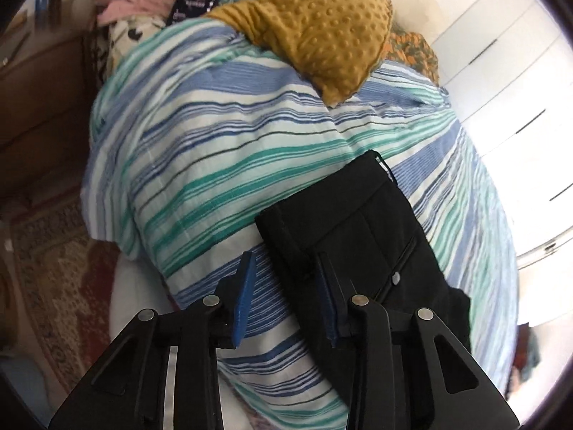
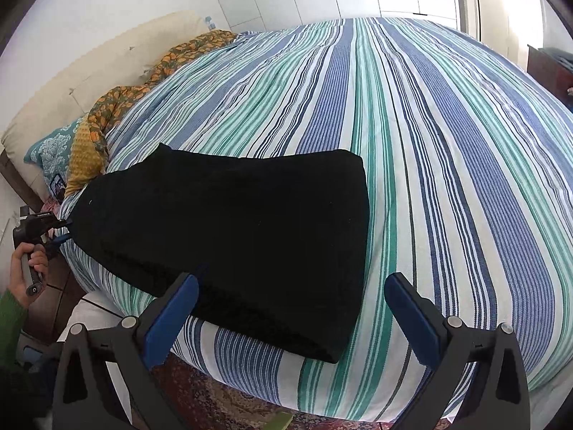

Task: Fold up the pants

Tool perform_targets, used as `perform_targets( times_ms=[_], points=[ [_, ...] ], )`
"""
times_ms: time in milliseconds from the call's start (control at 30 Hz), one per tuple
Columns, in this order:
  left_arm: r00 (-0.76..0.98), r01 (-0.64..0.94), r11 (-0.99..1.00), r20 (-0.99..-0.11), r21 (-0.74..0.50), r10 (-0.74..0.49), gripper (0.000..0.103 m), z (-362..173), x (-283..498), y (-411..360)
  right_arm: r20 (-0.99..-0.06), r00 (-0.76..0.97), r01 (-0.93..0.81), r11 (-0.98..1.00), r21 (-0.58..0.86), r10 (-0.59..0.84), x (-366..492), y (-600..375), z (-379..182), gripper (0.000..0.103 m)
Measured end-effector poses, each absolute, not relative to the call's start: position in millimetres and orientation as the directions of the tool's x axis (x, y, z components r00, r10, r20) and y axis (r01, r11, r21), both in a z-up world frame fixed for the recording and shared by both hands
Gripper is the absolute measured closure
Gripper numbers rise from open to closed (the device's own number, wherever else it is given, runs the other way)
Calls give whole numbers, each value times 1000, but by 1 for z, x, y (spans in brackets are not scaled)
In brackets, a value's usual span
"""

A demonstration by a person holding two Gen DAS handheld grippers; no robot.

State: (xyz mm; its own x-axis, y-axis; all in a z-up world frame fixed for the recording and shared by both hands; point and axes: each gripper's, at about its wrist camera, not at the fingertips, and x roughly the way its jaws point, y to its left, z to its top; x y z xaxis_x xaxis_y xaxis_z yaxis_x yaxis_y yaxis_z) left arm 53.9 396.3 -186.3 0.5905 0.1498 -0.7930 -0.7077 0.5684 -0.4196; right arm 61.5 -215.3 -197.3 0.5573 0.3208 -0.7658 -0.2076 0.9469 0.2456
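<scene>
Black pants (image 2: 229, 236) are lying folded into a thick rectangle on the striped bedspread (image 2: 447, 150), sitting near the bed's front edge, the edge closest to the right camera, with one short end reaching toward the bed's left side. In the left wrist view the pants (image 1: 358, 222) are showing a pocket seam and a small button, stacked in layers. Left gripper (image 1: 286, 286) is hovering at the near end of the pants, jaws standing apart at a moderate gap; its left blue pad (image 1: 243, 297) is sitting over bare bedspread, the right pad (image 1: 331, 304) is overlapping the black fabric, and nothing is clamped between them. In the right view this left gripper (image 2: 62, 231) is showing at the far left end of the pants, held by a hand (image 2: 27, 272) in a green sleeve; whether its tip is touching the cloth cannot be told. Right gripper (image 2: 292, 308) is hanging above the front edge of the bed, jaws spread wide, the left pad (image 2: 172, 319) overlapping the near edge of the pants, the right pad (image 2: 412, 319) over bare stripes, gripping nothing. A mustard dotted pillow (image 1: 322, 36) is lying at the head of the bed, an orange floral cloth (image 2: 143, 86) beside it along the cream headboard (image 2: 89, 68). A patterned rug (image 1: 53, 279) is covering the floor beside the bed, and white wardrobe doors (image 1: 508, 71) are standing beyond.
</scene>
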Motion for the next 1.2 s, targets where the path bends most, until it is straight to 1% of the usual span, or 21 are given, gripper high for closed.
perform_targets(
  times_ms=[67, 167, 267, 367, 400, 500, 600, 800, 900, 933, 967, 1067, 1100, 1133, 1167, 1200],
  points=[
    [584, -714, 577, -791, -395, 181, 68, -185, 50, 391, -771, 550, -208, 946, 247, 322, 61, -215, -199, 0],
    [583, -707, 573, -800, -414, 140, 69, -195, 54, 397, -776, 541, -219, 945, 243, 325, 62, -212, -201, 0],
    [600, -701, 555, -791, -447, 121, 69, -198, 52, 401, -784, 526, -234, 942, 240, 330, 62, -207, -204, 0],
    [611, -688, 563, -784, -457, 111, 76, -197, 54, 400, -785, 523, -245, 941, 233, 331, 61, -205, -204, 0],
    [613, -682, 570, -783, -458, 106, 80, -197, 54, 398, -785, 525, -246, 941, 231, 330, 60, -205, -204, 0],
    [610, -676, 591, -784, -441, 112, 82, -197, 57, 396, -788, 520, -242, 942, 234, 329, 61, -205, -205, 0],
    [610, -670, 605, -784, -431, 118, 87, -195, 55, 395, -793, 513, -236, 942, 238, 329, 61, -206, -207, 0],
    [623, -648, 634, -773, -422, 122, 89, -185, 57, 392, -796, 509, -237, 942, 238, 329, 63, -205, -208, 0],
    [684, -586, 666, -723, -462, 99, 91, -171, 60, 388, -798, 505, -239, 941, 238, 330, 63, -204, -209, 0],
    [690, -574, 680, -717, -455, 103, 91, -170, 62, 387, -798, 504, -240, 941, 238, 330, 63, -203, -210, 0],
    [665, -589, 686, -738, -426, 113, 91, -174, 67, 388, -799, 504, -240, 941, 237, 330, 62, -202, -210, 0],
    [591, -637, 651, -804, -413, 68, 87, -201, 73, 401, -800, 502, -241, 942, 235, 329, 63, -200, -211, 0],
    [589, -647, 626, -807, -435, 48, 81, -208, 68, 405, -799, 502, -240, 941, 237, 330, 63, -201, -211, 0],
    [612, -645, 591, -790, -484, 22, 75, -211, 60, 409, -798, 503, -239, 941, 240, 331, 62, -201, -210, 0],
    [639, -646, 554, -769, -525, 17, 71, -212, 50, 412, -797, 505, -237, 941, 241, 331, 62, -202, -210, 0],
    [659, -648, 523, -752, -554, 21, 63, -213, 39, 415, -796, 508, -235, 942, 241, 330, 61, -203, -209, 0]
  ],
)
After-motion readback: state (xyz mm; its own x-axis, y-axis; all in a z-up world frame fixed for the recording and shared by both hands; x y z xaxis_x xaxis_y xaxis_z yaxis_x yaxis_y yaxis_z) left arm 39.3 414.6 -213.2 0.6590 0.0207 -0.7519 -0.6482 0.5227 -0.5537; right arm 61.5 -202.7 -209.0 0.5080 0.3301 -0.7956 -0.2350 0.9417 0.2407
